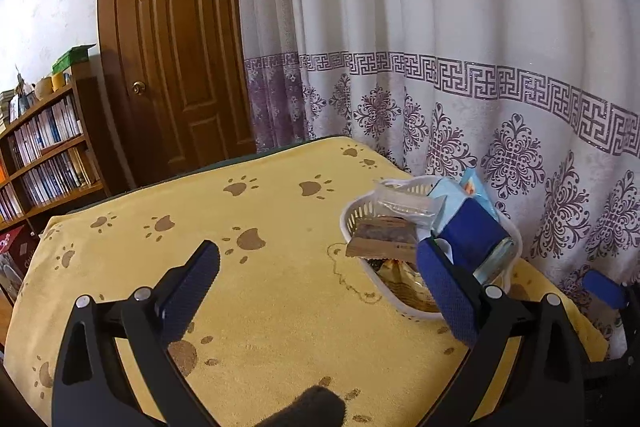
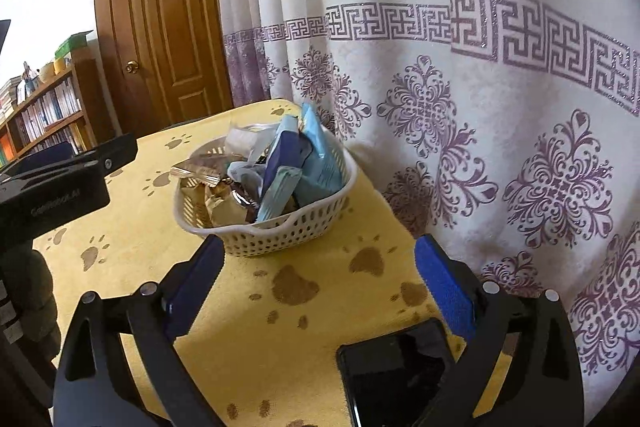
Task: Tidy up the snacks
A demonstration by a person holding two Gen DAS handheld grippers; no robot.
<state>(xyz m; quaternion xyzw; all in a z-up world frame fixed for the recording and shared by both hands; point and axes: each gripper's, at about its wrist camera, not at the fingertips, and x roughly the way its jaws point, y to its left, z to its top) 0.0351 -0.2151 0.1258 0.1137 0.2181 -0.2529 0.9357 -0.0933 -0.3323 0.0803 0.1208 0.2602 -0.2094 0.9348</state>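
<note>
White perforated basket [image 2: 288,231] brims with blue and gold snack packets [image 2: 280,167].

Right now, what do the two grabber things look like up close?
Both look alike. The left gripper has black triangle-shaped arms with cut-out holes and round silver bolts, and its jaws are faced with dark blue bumpy pads. The right gripper has the same black arms, silver bolts and blue pads. From the right camera, the left one's black boxy body shows small pale lettering on its side.
</note>
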